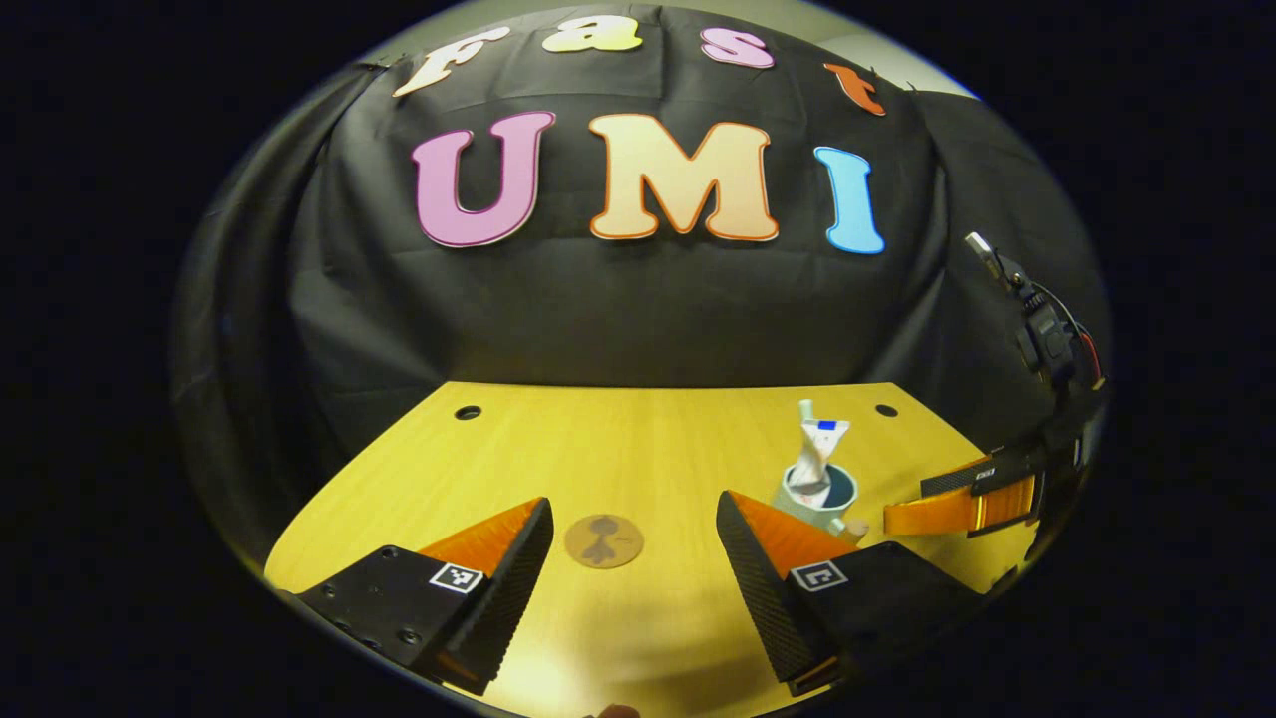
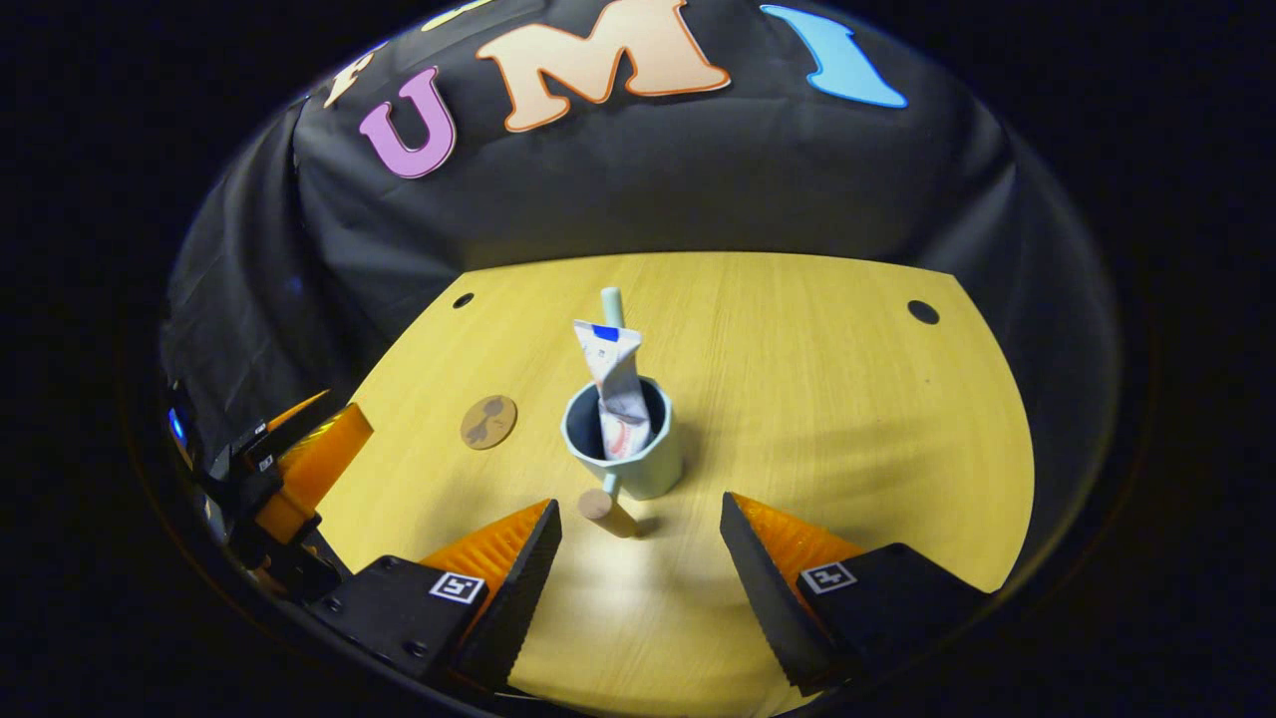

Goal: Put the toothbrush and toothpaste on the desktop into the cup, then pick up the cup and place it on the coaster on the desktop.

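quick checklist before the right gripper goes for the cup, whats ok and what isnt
1. Toothpaste in the cup: ok, standing upright inside.
2. Toothbrush in the cup: ok, its end pokes up behind the tube.
3. Right gripper open: ok, fingers wide apart, cup handle pointing toward them.
4. Coaster free: ok, nothing on it.
5. Left gripper clear of the cup: ok, open, facing the coaster.
6. Handle firm enough to lift by: cannot tell.
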Tool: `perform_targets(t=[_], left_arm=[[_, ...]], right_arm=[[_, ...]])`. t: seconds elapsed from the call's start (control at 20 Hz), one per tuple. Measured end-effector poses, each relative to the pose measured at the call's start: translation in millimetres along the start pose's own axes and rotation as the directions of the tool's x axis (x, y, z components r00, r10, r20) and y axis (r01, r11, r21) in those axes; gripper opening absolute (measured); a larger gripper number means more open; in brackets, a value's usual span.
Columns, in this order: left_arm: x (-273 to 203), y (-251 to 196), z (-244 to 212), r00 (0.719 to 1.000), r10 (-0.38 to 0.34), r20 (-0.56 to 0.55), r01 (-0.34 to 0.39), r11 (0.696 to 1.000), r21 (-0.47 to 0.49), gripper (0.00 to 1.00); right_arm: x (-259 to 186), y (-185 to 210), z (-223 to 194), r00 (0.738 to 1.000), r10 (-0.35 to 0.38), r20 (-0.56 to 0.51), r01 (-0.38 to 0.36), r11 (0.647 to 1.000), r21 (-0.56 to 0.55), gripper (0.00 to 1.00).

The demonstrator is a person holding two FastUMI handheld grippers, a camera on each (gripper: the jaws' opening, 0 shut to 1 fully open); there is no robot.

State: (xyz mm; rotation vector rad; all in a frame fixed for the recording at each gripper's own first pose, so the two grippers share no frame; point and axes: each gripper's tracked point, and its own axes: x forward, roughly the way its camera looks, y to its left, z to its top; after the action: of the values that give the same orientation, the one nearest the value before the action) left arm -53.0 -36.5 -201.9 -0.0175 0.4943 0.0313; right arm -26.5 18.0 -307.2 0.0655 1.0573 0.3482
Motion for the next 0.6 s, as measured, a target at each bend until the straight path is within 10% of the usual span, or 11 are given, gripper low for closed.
perform_targets(t=[0.6], left_arm=[[-19, 86, -12, 0.997, 0.069, -0.027, -0.069, 0.997, -0.015, 0.95]], right_arm=[[65, 4, -11, 0.966, -0.132, -0.221, 0.132, 0.991, -0.015, 0.99]])
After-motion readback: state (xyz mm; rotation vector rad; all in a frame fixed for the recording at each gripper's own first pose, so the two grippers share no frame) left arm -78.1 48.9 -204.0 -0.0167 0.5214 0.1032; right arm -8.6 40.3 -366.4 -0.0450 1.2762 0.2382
